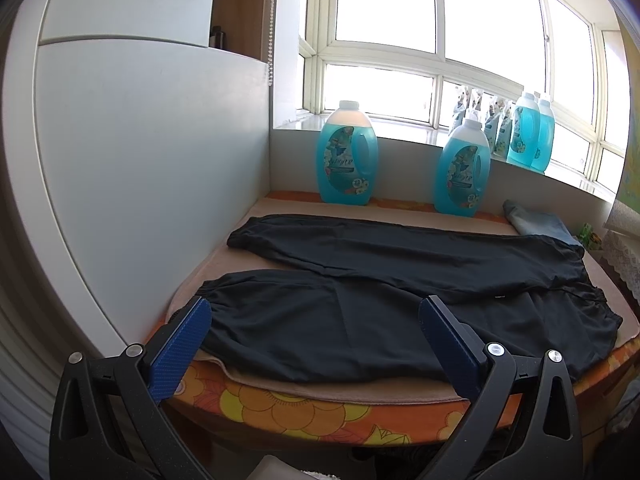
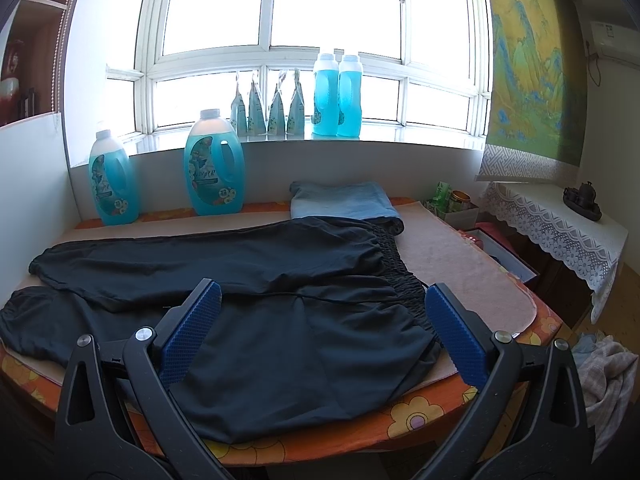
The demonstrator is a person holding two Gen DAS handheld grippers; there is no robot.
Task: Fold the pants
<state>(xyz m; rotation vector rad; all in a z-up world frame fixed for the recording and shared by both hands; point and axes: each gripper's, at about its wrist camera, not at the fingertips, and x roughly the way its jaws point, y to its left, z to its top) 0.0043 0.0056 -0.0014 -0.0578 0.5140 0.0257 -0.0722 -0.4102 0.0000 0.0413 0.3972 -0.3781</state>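
Note:
Black pants (image 1: pixel 400 280) lie spread flat on a beige towel on the table, legs pointing left, elastic waistband at the right; they also show in the right wrist view (image 2: pixel 260 280). My left gripper (image 1: pixel 316 312) is open and empty, hovering above the near leg close to its cuff. My right gripper (image 2: pixel 322 296) is open and empty, hovering above the hip area of the pants, its right finger (image 2: pixel 452 328) close to the waistband (image 2: pixel 404 280).
A folded light-blue garment (image 2: pixel 344 200) lies behind the waistband. Two blue detergent bottles (image 2: pixel 214 164) (image 2: pixel 112 178) stand at the table's back edge. A white cabinet wall (image 1: pixel 140 180) borders the table's left. A lace-covered side table (image 2: pixel 560 220) stands at the right.

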